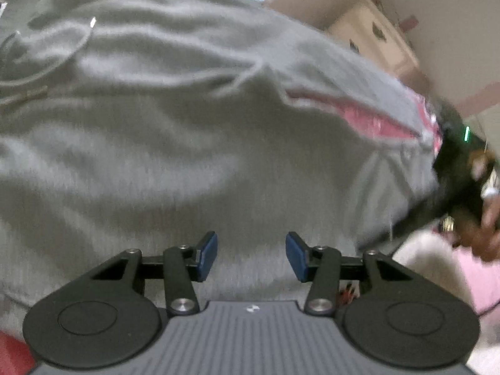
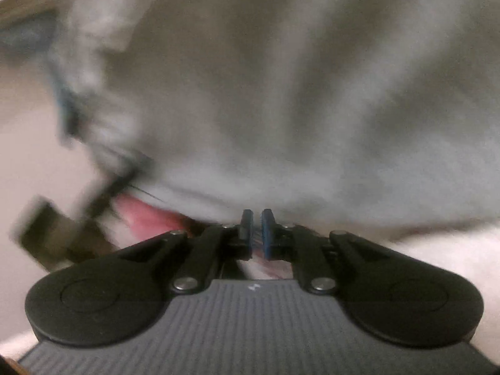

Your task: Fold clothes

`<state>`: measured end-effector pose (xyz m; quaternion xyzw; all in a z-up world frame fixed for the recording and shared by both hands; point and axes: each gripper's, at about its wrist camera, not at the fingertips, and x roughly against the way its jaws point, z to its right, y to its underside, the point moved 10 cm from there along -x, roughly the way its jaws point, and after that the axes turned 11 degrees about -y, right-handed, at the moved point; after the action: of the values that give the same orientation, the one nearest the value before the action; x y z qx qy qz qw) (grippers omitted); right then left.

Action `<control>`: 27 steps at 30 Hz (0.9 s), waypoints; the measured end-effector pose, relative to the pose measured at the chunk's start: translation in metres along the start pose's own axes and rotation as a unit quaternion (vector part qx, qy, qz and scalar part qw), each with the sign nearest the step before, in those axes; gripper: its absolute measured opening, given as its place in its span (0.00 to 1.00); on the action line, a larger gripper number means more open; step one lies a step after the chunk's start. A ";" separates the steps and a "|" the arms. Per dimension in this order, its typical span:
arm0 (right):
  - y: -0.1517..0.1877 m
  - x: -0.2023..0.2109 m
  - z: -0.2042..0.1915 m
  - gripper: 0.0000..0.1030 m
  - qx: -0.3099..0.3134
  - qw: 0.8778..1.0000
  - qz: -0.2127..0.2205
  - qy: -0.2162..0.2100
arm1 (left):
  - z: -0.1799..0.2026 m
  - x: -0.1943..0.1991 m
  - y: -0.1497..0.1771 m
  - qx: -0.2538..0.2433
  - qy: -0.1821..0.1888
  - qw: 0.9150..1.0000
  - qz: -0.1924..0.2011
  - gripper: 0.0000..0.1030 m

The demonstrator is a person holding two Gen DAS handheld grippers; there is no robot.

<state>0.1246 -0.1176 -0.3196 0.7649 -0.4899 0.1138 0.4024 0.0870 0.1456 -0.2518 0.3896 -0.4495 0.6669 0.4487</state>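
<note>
No words, numbers or brand names can be read in either view. The only sign is a small white emblem on the ribbed grey body of the left claw (image 1: pixel 251 257), and the same mark on the right claw (image 2: pixel 253 229); it is too small and blurred to make out. The grey garment (image 1: pixel 175 131) shows no legible print.

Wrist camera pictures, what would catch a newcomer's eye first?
A rumpled grey hoodie fills nearly the whole left wrist view, its drawstring looping at upper left. A pink cloth peeks from under its right edge. The left gripper hangs open over it, while the right gripper looks nearly closed at the hem.
</note>
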 end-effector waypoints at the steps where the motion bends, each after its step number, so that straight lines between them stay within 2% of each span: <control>1: 0.002 -0.003 -0.001 0.06 0.001 1.000 0.000 -0.002 | -0.001 -0.003 0.006 0.000 -0.002 1.000 -0.011 0.47; 4: 0.008 -0.010 -0.006 0.06 0.002 1.000 -0.001 -0.009 | -0.008 -0.010 0.027 0.003 -0.020 0.999 -0.038 0.46; 5: 0.010 -0.012 -0.007 0.05 0.003 1.000 -0.001 -0.011 | -0.012 -0.009 0.031 0.009 -0.020 0.999 -0.042 0.46; 6: 0.012 -0.015 -0.009 0.00 0.003 1.000 -0.002 -0.013 | -0.016 -0.008 0.036 0.015 -0.021 0.999 -0.046 0.46; 7: 0.014 -0.017 -0.010 0.00 0.004 1.000 -0.002 -0.015 | -0.020 -0.006 0.040 0.021 -0.022 0.998 -0.048 0.46; 8: 0.016 -0.020 -0.012 0.04 0.004 1.000 -0.002 -0.018 | -0.024 -0.002 0.042 0.025 -0.023 0.998 -0.043 0.46; 12: 0.022 -0.029 -0.019 0.06 0.007 1.000 -0.001 -0.029 | -0.035 0.016 0.035 0.042 -0.022 0.999 -0.015 0.46; 13: 0.014 -0.025 -0.034 0.06 0.014 0.998 0.016 -0.056 | -0.038 0.019 0.032 0.044 -0.025 0.999 -0.007 0.46; 16: -0.015 0.003 -0.067 0.06 0.046 0.991 0.080 -0.100 | -0.049 0.021 0.023 0.054 -0.044 0.998 0.005 0.47; 18: -0.031 0.009 -0.076 0.06 0.045 0.985 0.107 -0.131 | -0.063 0.017 0.028 0.064 -0.073 0.995 0.001 0.47; 20: -0.041 -0.003 -0.075 0.06 0.039 0.983 0.118 -0.133 | -0.078 0.013 0.042 0.086 -0.087 0.992 -0.016 0.44; 21: -0.040 -0.013 -0.061 0.06 0.024 0.987 0.114 -0.114 | -0.086 0.015 0.049 0.100 -0.079 0.992 -0.018 0.43; 24: -0.014 -0.038 -0.029 0.04 -0.020 0.991 0.073 -0.106 | -0.099 0.027 0.064 0.125 -0.072 0.989 -0.018 0.43; 25: -0.002 -0.042 -0.023 0.06 -0.023 0.993 0.057 -0.100 | -0.102 0.032 0.066 0.124 -0.082 0.989 -0.017 0.44; 26: 0.009 -0.040 -0.018 0.10 -0.011 0.996 0.048 -0.074 | -0.103 0.036 0.065 0.123 -0.088 0.988 -0.012 0.45; 27: 0.015 -0.033 -0.019 0.10 -0.002 0.996 0.050 -0.074 | -0.102 0.041 0.062 0.123 -0.089 0.988 -0.005 0.45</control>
<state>0.1000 -0.0851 -0.3183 0.7449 -0.5563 0.0758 0.3604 0.0040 0.2407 -0.2597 0.5016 -0.4003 0.6779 0.3587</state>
